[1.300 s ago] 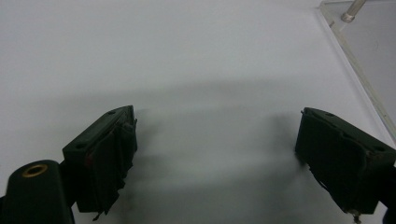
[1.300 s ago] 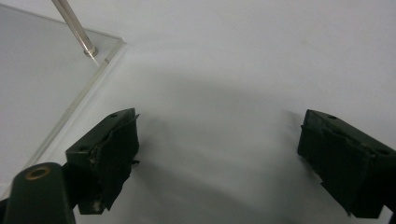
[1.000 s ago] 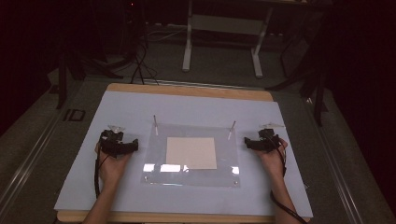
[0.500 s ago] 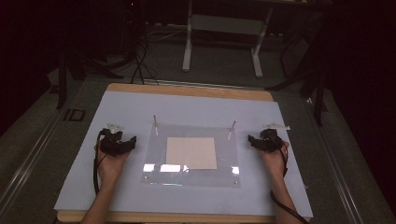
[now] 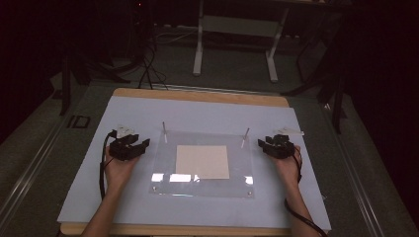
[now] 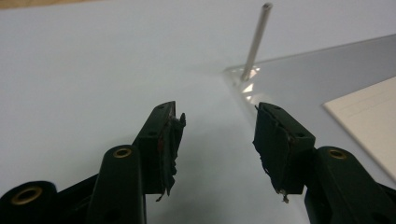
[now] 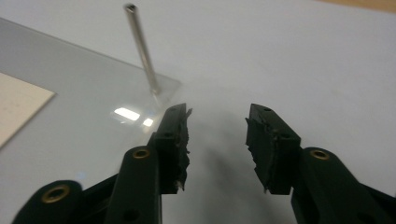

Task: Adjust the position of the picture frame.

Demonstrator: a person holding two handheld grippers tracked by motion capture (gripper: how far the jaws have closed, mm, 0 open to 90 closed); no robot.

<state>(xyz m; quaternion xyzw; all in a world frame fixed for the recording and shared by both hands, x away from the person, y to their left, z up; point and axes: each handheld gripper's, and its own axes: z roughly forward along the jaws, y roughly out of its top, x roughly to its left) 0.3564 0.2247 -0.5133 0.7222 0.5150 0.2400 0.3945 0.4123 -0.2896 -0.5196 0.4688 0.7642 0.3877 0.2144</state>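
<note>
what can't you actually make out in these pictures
- Left gripper, high view: too small and dark to see the gap between its jaws; the left gripper view shows nothing between them.
- Right gripper, high view: the same.
- Faint marks on the beige sheet, left gripper view: blurred and cut off by the right edge.
- Bases of the metal rods on the clear acrylic plate: lost in glare.
</note>
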